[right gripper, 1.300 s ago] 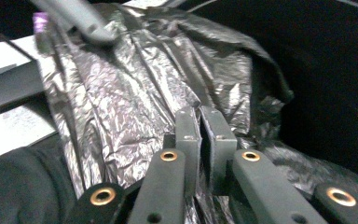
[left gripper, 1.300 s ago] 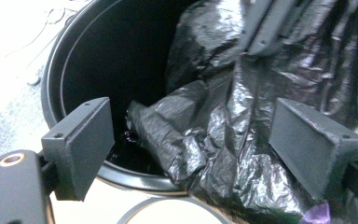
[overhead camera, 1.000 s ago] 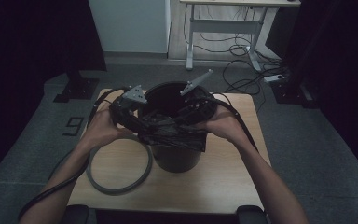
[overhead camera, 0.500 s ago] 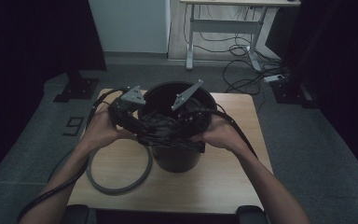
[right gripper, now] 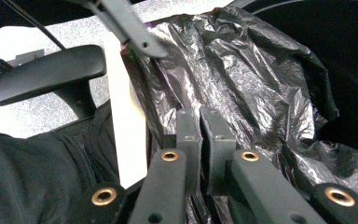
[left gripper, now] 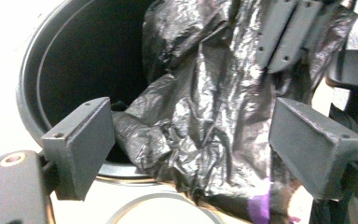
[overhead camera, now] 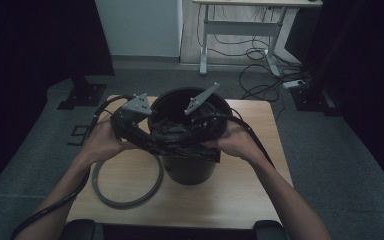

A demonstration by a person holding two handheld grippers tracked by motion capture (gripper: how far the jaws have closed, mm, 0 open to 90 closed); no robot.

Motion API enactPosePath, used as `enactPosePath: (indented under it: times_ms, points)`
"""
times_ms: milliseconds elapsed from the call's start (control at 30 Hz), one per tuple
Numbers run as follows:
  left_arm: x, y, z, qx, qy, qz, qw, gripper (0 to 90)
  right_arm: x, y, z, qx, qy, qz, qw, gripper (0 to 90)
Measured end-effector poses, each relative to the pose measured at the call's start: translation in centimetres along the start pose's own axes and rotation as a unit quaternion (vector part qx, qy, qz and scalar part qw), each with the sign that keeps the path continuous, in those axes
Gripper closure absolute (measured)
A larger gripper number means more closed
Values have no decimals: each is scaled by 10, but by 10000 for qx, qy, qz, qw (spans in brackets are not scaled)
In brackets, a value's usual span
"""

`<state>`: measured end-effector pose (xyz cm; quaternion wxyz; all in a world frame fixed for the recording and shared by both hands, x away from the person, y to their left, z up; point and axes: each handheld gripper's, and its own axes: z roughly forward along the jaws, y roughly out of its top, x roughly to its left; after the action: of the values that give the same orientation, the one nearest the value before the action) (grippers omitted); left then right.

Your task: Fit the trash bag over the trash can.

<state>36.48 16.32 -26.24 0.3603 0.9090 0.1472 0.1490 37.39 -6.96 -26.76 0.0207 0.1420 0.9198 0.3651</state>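
1. Right gripper view: right gripper (right gripper: 200, 140) jaws have just been closing and now pinch a fold of the crinkled black plastic bin liner (right gripper: 242, 74), securing one edge.
2. Left gripper (left gripper: 191, 144) stands wide, liner between its pads, unpressed.
3. Liner drapes over the black round plastic bin (overhead camera: 190, 165) rim; the bin's mouth beyond offers open room.
4. Grey ring (overhead camera: 127, 200) lies just beside the bin.
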Motion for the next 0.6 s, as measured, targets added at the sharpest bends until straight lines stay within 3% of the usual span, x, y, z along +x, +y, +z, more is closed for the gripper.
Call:
enactPosePath:
  times_ms: [133, 233, 467, 600]
  points:
    - [-2, 2, 3, 71, -171, 88, 9998, 153, -3, 0, -2, -51, -105, 49, 9999, 866]
    - [-3, 4, 6, 139, -186, 155, 9996, 193, -5, 1, -5, -109, -171, 72, 9998, 874]
    - [1, 6, 9, 270, -506, 139, 9983, 466, -11, 2, -12, -200, -280, 137, 9993, 878]
    - [1, 7, 11, 386, -765, 93, 9963, 656, -11, 2, -13, -222, -250, 140, 9993, 812]
